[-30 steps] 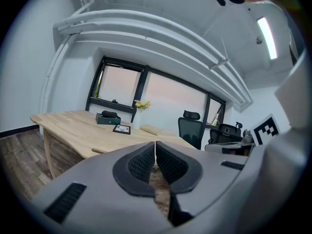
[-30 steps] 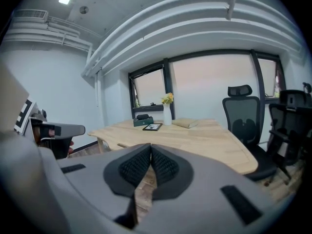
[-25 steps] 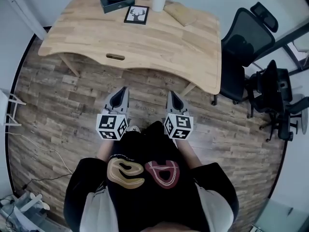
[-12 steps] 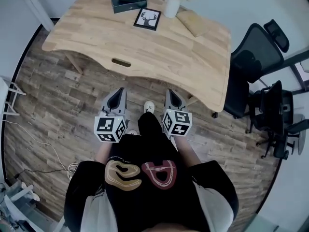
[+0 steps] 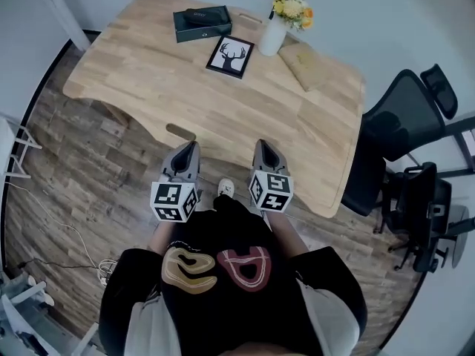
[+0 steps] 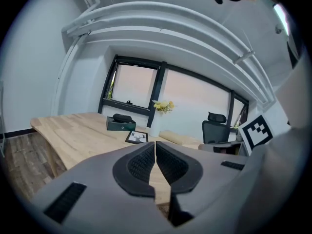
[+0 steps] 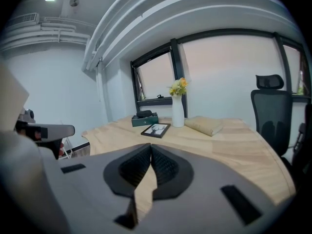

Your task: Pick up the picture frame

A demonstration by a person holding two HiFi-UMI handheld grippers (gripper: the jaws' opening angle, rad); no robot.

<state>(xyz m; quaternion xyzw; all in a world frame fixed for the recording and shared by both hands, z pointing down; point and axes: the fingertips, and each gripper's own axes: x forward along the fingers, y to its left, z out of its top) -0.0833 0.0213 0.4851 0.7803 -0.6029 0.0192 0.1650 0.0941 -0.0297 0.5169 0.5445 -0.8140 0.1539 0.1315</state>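
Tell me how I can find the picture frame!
Look at the big wooden table, toward its far edge. Just this side of the dark box and the white vase of flowers lies the picture frame. It is flat, black-edged, and the only thing showing a deer's head.

Black swirl-printed top (image 5: 223,225), white sleeves (image 5: 148,326), grey left gripper (image 5: 192,145) and right gripper (image 5: 260,144)
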